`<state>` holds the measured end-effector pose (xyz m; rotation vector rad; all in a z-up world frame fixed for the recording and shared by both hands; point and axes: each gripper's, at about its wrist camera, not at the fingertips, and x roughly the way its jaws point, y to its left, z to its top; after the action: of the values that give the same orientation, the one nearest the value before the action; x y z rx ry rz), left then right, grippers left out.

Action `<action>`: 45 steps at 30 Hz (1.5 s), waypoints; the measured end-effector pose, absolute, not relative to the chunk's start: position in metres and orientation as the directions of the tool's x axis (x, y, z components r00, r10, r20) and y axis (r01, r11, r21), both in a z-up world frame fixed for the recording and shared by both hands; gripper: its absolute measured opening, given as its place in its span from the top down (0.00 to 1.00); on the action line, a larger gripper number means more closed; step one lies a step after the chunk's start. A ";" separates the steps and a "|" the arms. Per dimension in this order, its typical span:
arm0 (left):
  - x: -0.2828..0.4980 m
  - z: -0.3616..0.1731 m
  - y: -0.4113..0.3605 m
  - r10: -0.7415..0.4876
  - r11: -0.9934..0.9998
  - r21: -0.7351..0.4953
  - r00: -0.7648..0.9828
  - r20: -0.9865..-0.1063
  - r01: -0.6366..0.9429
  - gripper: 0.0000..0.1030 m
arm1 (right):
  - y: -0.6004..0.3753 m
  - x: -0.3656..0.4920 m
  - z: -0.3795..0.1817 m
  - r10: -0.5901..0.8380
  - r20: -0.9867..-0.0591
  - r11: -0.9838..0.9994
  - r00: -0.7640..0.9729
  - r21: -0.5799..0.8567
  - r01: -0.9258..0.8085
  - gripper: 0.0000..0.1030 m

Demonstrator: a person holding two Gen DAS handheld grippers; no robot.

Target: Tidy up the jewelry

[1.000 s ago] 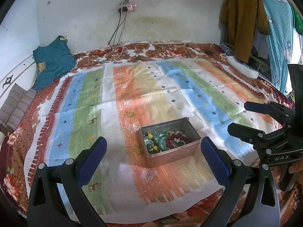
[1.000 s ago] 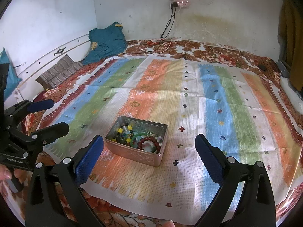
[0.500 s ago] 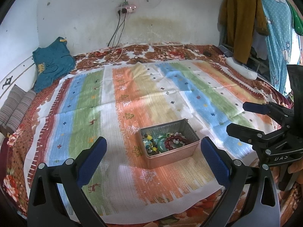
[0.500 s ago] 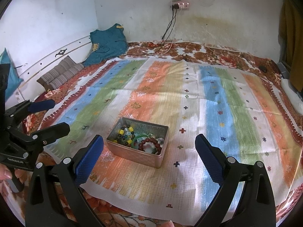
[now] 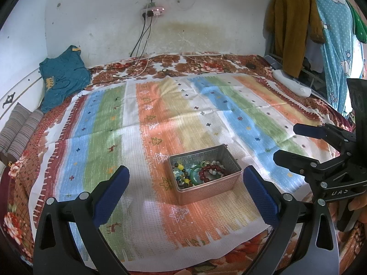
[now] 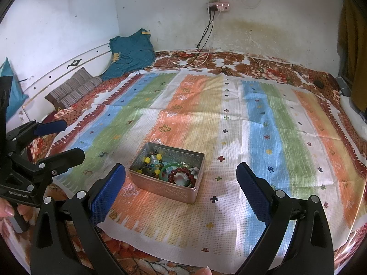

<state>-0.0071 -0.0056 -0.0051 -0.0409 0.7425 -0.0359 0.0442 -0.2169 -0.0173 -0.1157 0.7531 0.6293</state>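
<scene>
A bed fills this small room, spread with a striped cloth (image 5: 160,123) under a stained wall. Both grippers hang over its near edge with nothing in them, the left gripper (image 5: 185,191) and the right gripper (image 6: 181,189) each spread wide, either side of a metal tin (image 6: 168,189). All the jewelry I can see lies inside it: a red bead bracelet (image 6: 182,174), a green bangle (image 6: 167,169), loose yellow and dark beads (image 6: 151,160). Sorted already or waiting to be taken out, I can't say
</scene>
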 end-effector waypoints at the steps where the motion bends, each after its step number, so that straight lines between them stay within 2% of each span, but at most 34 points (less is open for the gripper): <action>1: -0.006 -0.005 -0.006 -0.047 0.999 -0.050 0.736 -0.675 0.018 0.05 | -0.218 0.043 -0.018 0.492 -0.670 0.811 0.556 0.121 -0.573 0.05; 45: 0.005 -0.006 -0.010 -0.046 0.999 -0.053 0.744 -0.666 0.014 0.05 | -0.216 0.043 -0.017 0.491 -0.669 0.812 0.558 0.118 -0.572 0.05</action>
<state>0.0053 -0.0099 -0.0055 -0.0454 0.7304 -0.0326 0.0427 -0.2163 -0.0170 -0.1178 0.7505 0.6285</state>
